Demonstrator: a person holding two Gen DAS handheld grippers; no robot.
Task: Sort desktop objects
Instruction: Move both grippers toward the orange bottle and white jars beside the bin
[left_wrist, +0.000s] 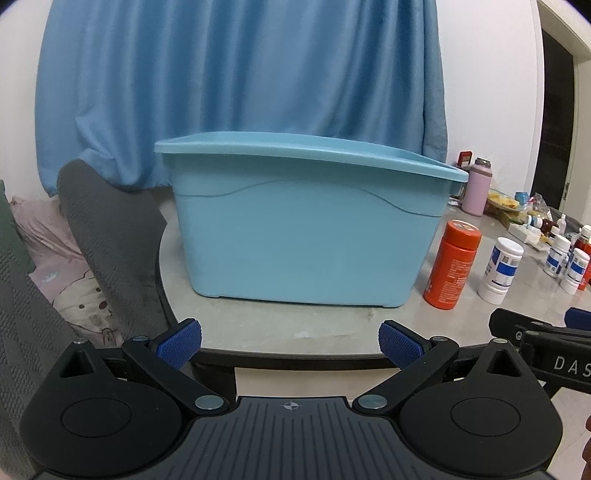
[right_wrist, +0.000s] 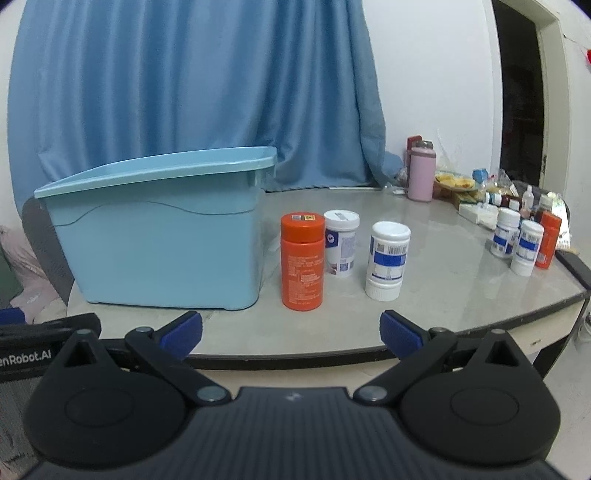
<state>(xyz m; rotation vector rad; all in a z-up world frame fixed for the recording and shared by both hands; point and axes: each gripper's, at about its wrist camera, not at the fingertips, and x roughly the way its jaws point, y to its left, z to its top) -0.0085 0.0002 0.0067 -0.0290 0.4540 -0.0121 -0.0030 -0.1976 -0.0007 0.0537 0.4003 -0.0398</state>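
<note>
One orange bottle (left_wrist: 453, 264) stands just right of the blue bin (left_wrist: 295, 229) in the left wrist view; your left gripper (left_wrist: 290, 341) gapes empty at the table (left_wrist: 295, 325) edge. Right wrist view: right gripper (right_wrist: 291, 334) spread, empty; white bottles (right_wrist: 387, 260) likely light, rigid, slick. Grasp mid-body; open room between them.

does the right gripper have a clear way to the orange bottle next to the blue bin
Probably yes. The right gripper is open and empty, and only bare table lies between it and the orange bottle. The blue bin and a white bottle stand close by.
</note>
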